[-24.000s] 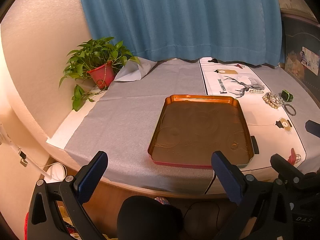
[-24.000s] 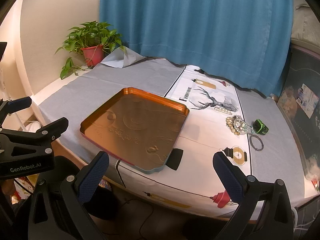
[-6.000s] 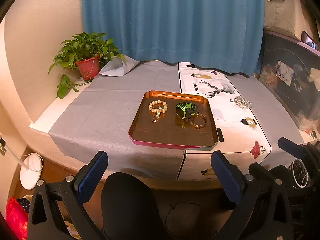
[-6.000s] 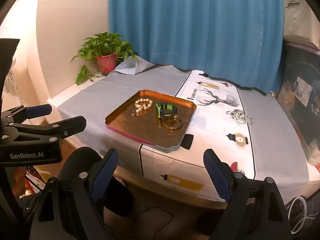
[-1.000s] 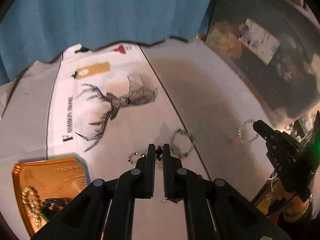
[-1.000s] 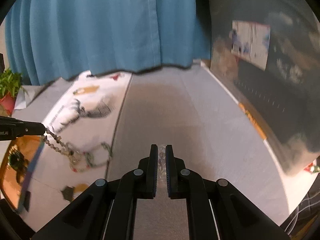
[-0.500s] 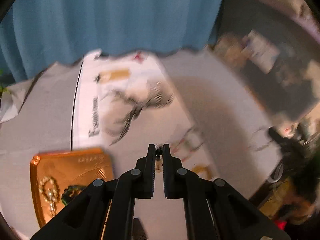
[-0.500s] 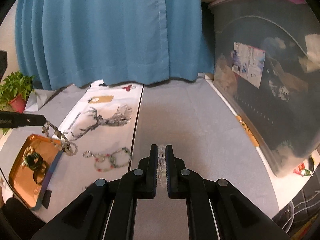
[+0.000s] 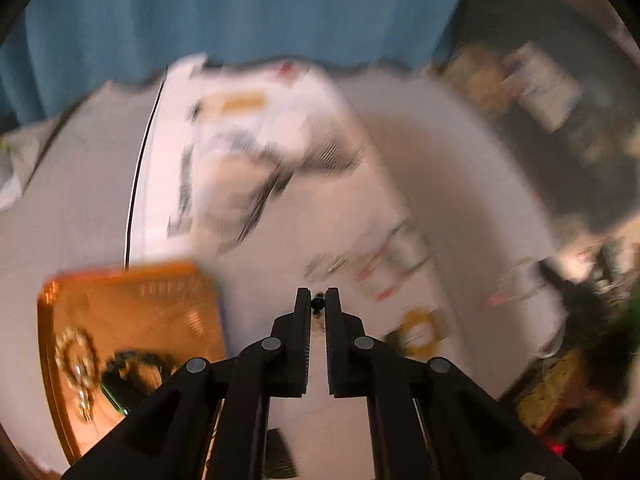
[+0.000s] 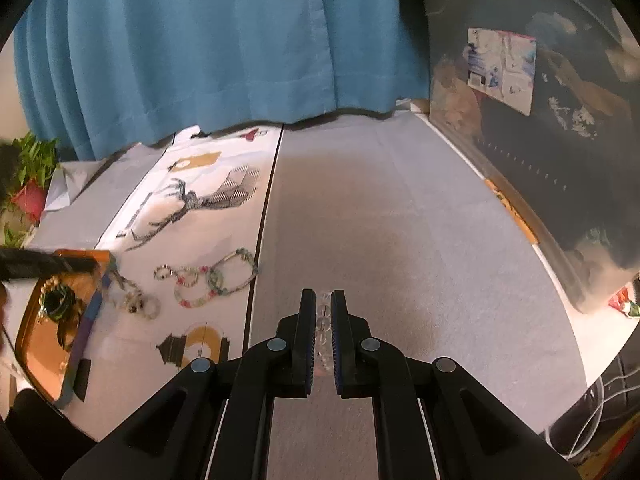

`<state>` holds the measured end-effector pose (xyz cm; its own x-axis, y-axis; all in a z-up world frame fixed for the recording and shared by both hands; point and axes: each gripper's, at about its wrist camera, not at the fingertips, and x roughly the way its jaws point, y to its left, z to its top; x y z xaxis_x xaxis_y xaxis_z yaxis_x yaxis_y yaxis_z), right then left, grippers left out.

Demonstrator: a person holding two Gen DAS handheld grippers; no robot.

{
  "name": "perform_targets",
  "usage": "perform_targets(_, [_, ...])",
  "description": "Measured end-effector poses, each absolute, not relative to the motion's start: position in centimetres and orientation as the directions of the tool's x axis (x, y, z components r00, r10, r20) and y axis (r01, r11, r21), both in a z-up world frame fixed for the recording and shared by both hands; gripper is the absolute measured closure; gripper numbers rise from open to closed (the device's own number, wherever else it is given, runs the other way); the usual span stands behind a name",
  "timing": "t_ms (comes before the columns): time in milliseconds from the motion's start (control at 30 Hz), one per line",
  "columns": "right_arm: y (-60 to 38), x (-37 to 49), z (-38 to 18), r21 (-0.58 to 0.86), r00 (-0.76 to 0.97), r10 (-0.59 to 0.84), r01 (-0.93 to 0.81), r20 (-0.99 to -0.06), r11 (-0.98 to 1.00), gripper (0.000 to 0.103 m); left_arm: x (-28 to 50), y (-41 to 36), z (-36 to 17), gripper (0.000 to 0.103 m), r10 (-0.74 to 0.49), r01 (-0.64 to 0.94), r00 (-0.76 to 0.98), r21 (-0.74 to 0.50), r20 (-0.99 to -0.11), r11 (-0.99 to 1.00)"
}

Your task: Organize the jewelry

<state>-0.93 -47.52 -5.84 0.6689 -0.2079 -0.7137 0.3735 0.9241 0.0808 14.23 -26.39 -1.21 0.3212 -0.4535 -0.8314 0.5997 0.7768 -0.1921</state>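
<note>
My left gripper (image 9: 318, 302) is shut on a beaded chain bracelet (image 10: 134, 300), a dark bead showing between its tips; the bracelet hangs over the right edge of the orange tray (image 9: 132, 304), which also shows in the right wrist view (image 10: 44, 356). The tray holds a pearl bracelet (image 9: 76, 354) and a green-black bracelet (image 9: 132, 368). My right gripper (image 10: 323, 306) is shut on a clear bead bracelet (image 10: 323, 336) above the grey cloth. Coloured bead bracelets (image 10: 212, 280) lie on the white runner. The left wrist view is blurred.
A white deer-print runner (image 10: 192, 200) crosses the grey tablecloth (image 10: 400, 240). A blue curtain (image 10: 220, 48) hangs behind. A dark plastic bin (image 10: 560, 120) stands at the right. A potted plant (image 10: 28, 184) sits far left.
My left gripper has swung left with the chain bracelet, reaching the tray's right edge. My right gripper stays shut on the clear bracelet, nearly still.
</note>
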Motion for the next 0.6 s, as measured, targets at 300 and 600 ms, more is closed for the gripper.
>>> perform_targets(300, [-47.7, -1.0, -5.8, 0.099, 0.678, -0.198, 0.373, -0.708, 0.922, 0.095, 15.6, -27.2, -8.5, 0.098, -0.296, 0.559, 0.243, -0.116, -0.924, 0.821])
perform_targets(600, [-48.5, -0.5, -7.2, 0.104, 0.652, -0.196, 0.392, -0.732, 0.914, 0.095, 15.7, -26.1, -10.1, 0.097, -0.242, 0.534, 0.271, -0.064, -0.932, 0.843])
